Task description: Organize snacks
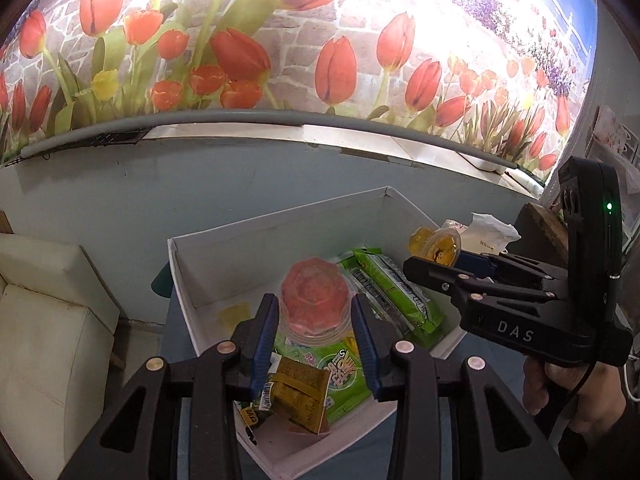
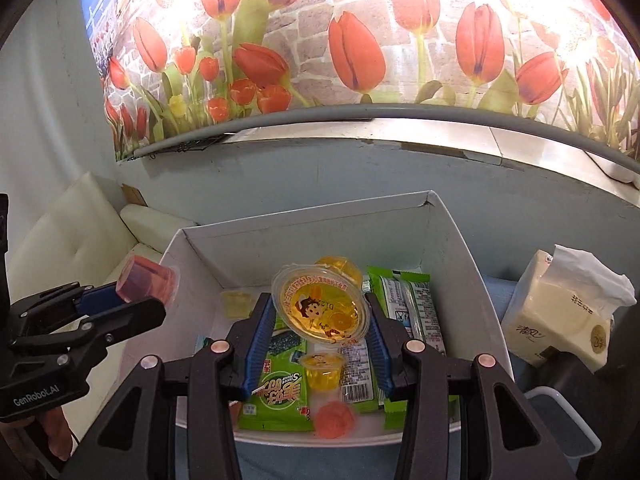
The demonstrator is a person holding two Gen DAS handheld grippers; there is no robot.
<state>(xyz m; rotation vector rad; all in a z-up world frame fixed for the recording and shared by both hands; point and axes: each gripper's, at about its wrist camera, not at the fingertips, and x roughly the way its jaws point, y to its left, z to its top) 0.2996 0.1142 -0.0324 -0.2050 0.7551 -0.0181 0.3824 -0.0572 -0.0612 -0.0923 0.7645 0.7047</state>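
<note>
Tulip wallpaper [image 2: 360, 52] backs a blue-grey wall above the white box [image 2: 304, 240]. Over the box, the left gripper [image 1: 315, 316] is clamped on a pink jelly cup [image 1: 314, 294], and the right gripper [image 2: 320, 320] is clamped on a yellow jelly cup [image 2: 320, 306], tilted lid-forward. Below, inside the box, lie green snack packets [image 2: 280, 396], a small yellow jelly [image 2: 322, 366] and a pink jelly [image 2: 334, 420]. Just right of the box, a tissue pack [image 2: 560, 308] stands on the surface.
</note>
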